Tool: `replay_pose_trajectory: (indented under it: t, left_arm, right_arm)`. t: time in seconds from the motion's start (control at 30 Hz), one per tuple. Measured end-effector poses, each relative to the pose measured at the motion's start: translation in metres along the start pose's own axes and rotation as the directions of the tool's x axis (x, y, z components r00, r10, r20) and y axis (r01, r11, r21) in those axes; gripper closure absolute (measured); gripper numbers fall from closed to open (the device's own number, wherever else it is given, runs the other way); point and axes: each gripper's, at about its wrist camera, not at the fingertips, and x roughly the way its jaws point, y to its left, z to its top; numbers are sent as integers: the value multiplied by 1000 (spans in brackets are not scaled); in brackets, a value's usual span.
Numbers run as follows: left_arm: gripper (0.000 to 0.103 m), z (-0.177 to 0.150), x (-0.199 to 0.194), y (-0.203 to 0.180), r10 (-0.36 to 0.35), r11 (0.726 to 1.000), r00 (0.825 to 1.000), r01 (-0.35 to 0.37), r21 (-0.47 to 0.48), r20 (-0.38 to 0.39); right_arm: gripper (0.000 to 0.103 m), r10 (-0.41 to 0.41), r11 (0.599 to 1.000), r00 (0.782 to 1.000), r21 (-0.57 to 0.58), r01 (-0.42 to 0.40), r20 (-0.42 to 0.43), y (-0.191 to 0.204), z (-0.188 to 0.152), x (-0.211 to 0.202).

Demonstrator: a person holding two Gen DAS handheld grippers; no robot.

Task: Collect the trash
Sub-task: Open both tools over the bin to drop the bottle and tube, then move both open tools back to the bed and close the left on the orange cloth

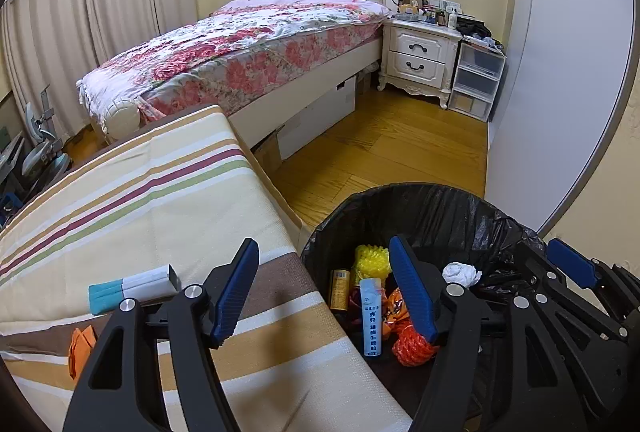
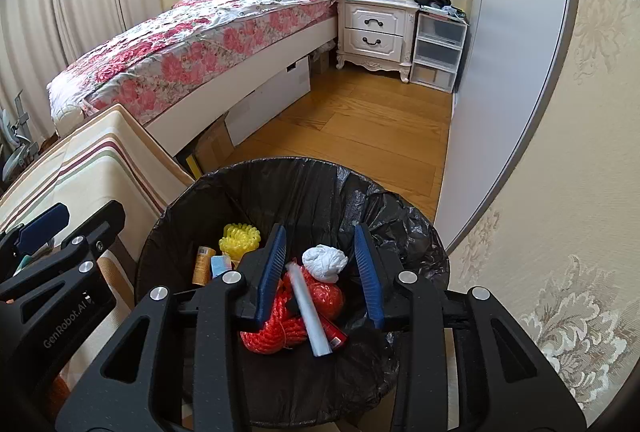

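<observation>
A bin with a black liner stands beside a striped tabletop. Inside lie orange rope, a yellow mesh piece, a white tissue wad, an amber bottle and a blue-and-white tube box. My left gripper is open across the bin's left rim, with nothing touching its pads. Over the bin, my right gripper is open, and a blurred pale tube lies below the gap, clear of both pads. A white-and-teal box and an orange scrap rest on the tabletop.
A floral bed with boxes underneath stands behind the table. A white nightstand and plastic drawers line the far wall. A grey wardrobe door runs along the right of the wood floor.
</observation>
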Motion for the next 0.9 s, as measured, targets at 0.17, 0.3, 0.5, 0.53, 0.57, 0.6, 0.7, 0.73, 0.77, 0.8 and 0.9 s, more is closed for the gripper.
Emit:
replay_pose_trajectory:
  t: [0.17, 0.3, 0.5, 0.53, 0.57, 0.6, 0.7, 0.73, 0.77, 0.8, 0.9]
  left_arm:
    - [32, -1, -4, 6, 12, 1000, 1000, -12, -9, 6]
    - [32, -4, -10, 15, 30, 999, 1000, -29, -26, 10]
    - [31, -11, -21, 34, 64, 997, 998, -63, -49, 14]
    - [31, -12, -23, 37, 72, 996, 997, -71, -53, 14]
    - [31, -13, -25, 41, 81, 995, 997, -80, -58, 14]
    - [31, -15, -26, 45, 89, 994, 996, -88, -65, 14]
    - [31, -20, -30, 58, 115, 990, 993, -114, -86, 5]
    - [31, -22, -32, 62, 123, 988, 992, -122, -91, 2]
    - [31, -24, -33, 67, 131, 987, 991, -130, -97, 0]
    - [31, -27, -35, 73, 142, 984, 990, -142, -106, -4]
    - [31, -36, -41, 89, 172, 977, 985, -172, -128, -10]
  right_arm:
    - [62, 0, 1000, 1000, -1, 0, 7, 0, 1, -4]
    - [56, 4, 1000, 1000, -7, -4, 14, 3, 1, -8]
    - [53, 30, 999, 999, -27, -30, 16, 15, -1, -14]
    - [52, 34, 999, 999, -33, -34, 17, 17, -2, -15]
    - [51, 38, 999, 999, -37, -37, 18, 20, -2, -17]
    - [50, 44, 998, 999, -42, -43, 18, 23, -3, -19]
    - [50, 63, 996, 998, -58, -62, 17, 31, -4, -22]
    - [50, 73, 995, 997, -65, -71, 16, 35, -5, -24]
    - [50, 80, 995, 997, -69, -78, 15, 38, -6, -25]
    - [50, 88, 993, 996, -75, -87, 14, 42, -7, -27]
    - [50, 108, 990, 994, -95, -106, 9, 54, -11, -30]
